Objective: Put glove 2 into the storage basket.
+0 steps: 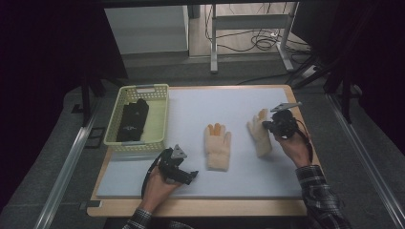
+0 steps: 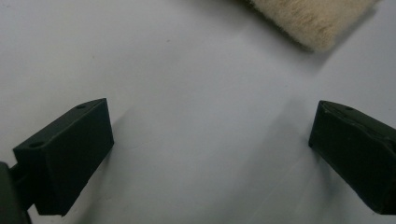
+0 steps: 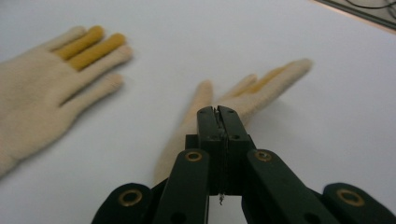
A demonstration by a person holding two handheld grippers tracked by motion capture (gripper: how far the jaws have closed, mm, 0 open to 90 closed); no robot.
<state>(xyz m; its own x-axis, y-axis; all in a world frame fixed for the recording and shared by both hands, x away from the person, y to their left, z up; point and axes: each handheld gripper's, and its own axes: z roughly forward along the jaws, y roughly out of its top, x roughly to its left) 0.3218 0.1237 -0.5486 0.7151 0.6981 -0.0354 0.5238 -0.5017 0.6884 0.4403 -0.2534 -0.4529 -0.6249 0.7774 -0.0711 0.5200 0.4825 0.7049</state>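
Two cream knit gloves with orange-tipped fingers lie flat on the pale mat (image 1: 191, 107). The middle glove (image 1: 217, 148) (image 3: 37, 98) points its fingers away from me, and its cuff (image 2: 313, 18) shows at the top of the left gripper view. My left gripper (image 1: 188, 175) (image 2: 212, 123) sits low over bare mat just left of that cuff, open, with nothing between its jaws. The right glove (image 1: 259, 136) (image 3: 261, 91) lies under my right gripper (image 1: 266, 125) (image 3: 219, 112). Its jaws are pressed together over the glove's palm, and no fabric shows between them.
A yellow-green plastic basket (image 1: 162, 119) stands at the mat's back left corner and holds a folded black fabric item (image 1: 133, 119). The wooden table edge (image 1: 191, 207) runs along the front. Metal table legs and cables stand on the floor beyond.
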